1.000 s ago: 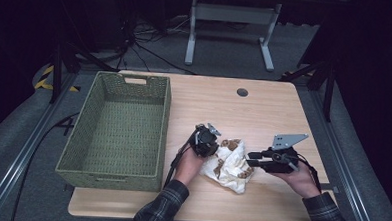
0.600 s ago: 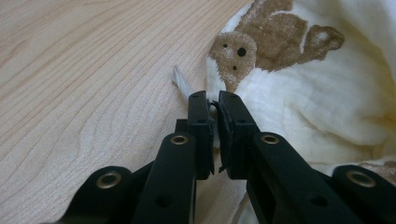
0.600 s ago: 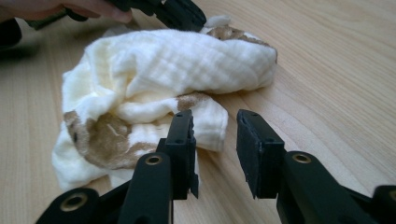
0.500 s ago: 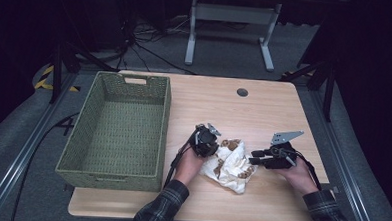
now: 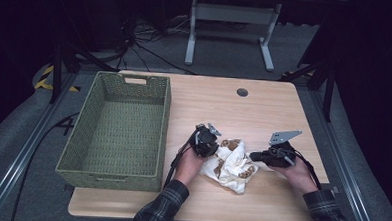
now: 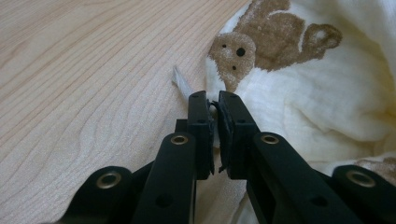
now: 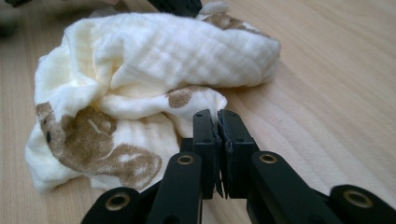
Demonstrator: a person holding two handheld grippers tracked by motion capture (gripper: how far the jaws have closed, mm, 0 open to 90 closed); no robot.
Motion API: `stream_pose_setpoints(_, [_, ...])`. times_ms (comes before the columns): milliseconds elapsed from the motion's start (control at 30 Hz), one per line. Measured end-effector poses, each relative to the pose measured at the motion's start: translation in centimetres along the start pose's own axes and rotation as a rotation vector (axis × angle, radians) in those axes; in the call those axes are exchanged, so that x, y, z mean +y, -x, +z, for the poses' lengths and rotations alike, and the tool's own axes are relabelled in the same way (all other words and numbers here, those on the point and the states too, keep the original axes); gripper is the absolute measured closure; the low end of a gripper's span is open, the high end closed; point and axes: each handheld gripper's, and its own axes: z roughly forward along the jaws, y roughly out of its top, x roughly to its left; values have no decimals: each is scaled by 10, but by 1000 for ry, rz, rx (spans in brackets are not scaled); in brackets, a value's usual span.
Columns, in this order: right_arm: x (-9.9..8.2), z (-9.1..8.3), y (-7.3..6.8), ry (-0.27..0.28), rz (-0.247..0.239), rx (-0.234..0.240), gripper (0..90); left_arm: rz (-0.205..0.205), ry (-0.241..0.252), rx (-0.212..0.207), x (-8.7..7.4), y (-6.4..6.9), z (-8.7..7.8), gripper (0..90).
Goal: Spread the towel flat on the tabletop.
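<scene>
A crumpled cream cloth (image 5: 231, 164) printed with brown bears lies on the wooden table (image 5: 244, 112) between my two grippers. My left gripper (image 5: 216, 150) is shut on the cloth's left edge. In the left gripper view the hem is pinched at the tips (image 6: 215, 100), beside a bear print on the cloth (image 6: 299, 93). My right gripper (image 5: 253, 156) lies low at the cloth's right edge. Its jaws have just closed, and in the right gripper view the tips (image 7: 217, 116) nip a fold of the cloth (image 7: 140, 60).
A green woven basket (image 5: 130, 80) with nothing in it stands at the table's left, close to my left forearm. A dark round grommet (image 5: 242, 92) sits near the far edge. Bare wood stretches beyond the cloth. The table's front edge is near both hands.
My right gripper has dropped a little toward the cloth's right edge and its jaws have closed there. The left gripper and the cloth's left side have stayed put.
</scene>
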Motion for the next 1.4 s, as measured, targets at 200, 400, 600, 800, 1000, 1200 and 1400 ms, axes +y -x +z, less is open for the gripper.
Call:
stream_pose_setpoints(200, [1, -15, 7, 25, 11, -44, 865, 3, -7, -6, 0, 0, 0, 839])
stream_pose_setpoints(400, [-2, -37, 22, 51, 35, -129, 866, 7, -14, -11, 1, -1, -1, 839])
stream_pose_setpoints(600, [-10, -59, 38, 77, 86, -194, 867, 7, -13, -10, 1, 0, -1, 840])
stream_pose_setpoints(800, [-19, -71, 54, 52, 121, -280, 867, 10, -14, -10, 1, 0, -1, 840])
stream_pose_setpoints(1000, [-25, -67, 70, 47, 149, -307, 862, 5, 4, 1, 0, 1, 0, 839])
stream_pose_setpoints(1200, [-28, -67, 79, 48, 167, -329, 737, 3, 7, 1, 0, 1, 1, 839])
stream_pose_setpoints(1400, [-33, -68, 81, 41, 194, -300, 731, 1, 2, -2, 0, 0, 0, 839])
